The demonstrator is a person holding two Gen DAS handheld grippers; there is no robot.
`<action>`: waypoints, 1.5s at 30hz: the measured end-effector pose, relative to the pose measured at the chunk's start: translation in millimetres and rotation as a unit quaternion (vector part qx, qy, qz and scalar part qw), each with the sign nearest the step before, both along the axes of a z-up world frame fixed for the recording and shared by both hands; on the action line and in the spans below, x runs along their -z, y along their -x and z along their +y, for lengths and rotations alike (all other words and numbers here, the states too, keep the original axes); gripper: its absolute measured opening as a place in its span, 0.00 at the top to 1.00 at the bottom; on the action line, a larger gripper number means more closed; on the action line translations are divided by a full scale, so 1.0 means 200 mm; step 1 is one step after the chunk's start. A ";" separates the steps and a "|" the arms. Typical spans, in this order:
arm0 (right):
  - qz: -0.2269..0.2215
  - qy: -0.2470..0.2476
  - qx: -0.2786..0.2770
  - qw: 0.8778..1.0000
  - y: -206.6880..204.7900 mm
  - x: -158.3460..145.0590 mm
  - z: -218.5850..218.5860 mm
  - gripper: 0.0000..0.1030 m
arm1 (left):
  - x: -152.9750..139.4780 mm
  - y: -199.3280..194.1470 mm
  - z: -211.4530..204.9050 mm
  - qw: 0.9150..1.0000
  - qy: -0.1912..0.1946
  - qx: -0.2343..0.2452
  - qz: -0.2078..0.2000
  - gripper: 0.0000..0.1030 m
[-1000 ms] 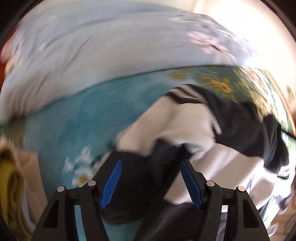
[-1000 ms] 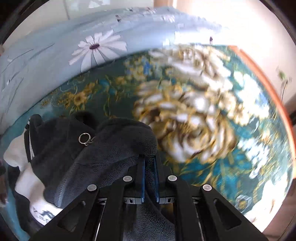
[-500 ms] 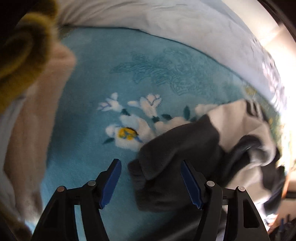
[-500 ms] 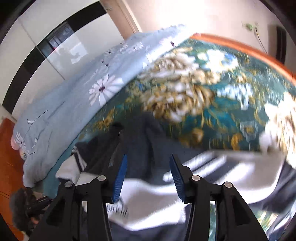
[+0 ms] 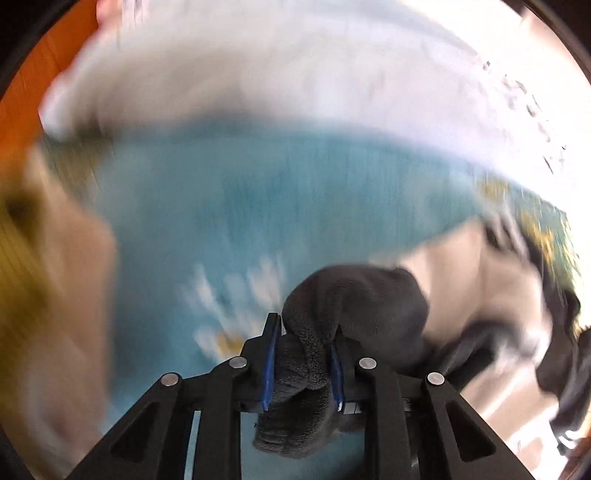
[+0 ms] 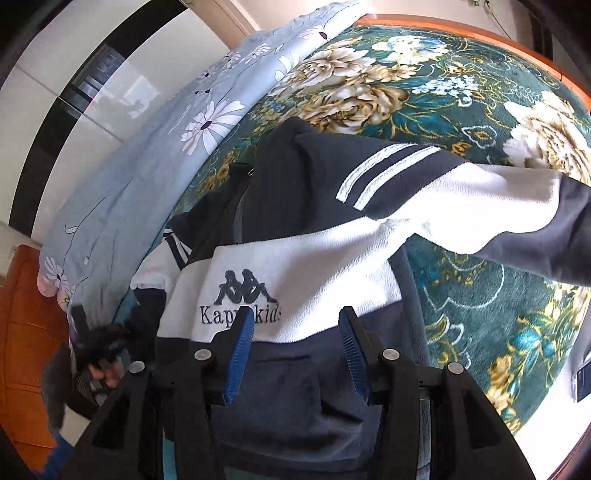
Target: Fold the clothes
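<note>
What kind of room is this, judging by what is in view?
Most likely a bedroom: a jacket lies on a bed covered with a teal floral blanket, with a light blue daisy-print duvet bunched along its far side.

A bedroom in a home.
A bed fills the view, spread with a teal blanket (image 6: 461, 110) patterned in big cream and gold flowers, with a pale blue daisy-print quilt (image 6: 147, 177) bunched along its far edge. An orange wooden bed frame (image 6: 480, 33) borders it, and glossy white wardrobe doors (image 6: 74, 62) stand behind.
</note>
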State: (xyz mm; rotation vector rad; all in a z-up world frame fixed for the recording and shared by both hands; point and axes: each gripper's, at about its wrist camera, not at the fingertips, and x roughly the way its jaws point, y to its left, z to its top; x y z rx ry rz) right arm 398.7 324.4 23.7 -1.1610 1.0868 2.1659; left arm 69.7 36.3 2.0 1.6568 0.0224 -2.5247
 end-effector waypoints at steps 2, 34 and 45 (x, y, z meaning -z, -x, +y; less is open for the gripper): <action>0.000 -0.002 -0.001 1.000 -0.01 -0.02 -0.01 0.52 | -0.20 0.12 -0.03 0.997 0.059 -0.005 0.058 0.75; -0.023 0.025 0.028 0.999 -0.17 0.03 0.02 0.52 | -0.08 -0.64 1.82 0.875 -0.178 0.421 -0.161 0.69; -0.029 0.058 0.003 0.998 -0.02 0.18 0.04 0.52 | -0.20 -0.57 1.32 0.835 -0.324 0.414 -0.160 0.21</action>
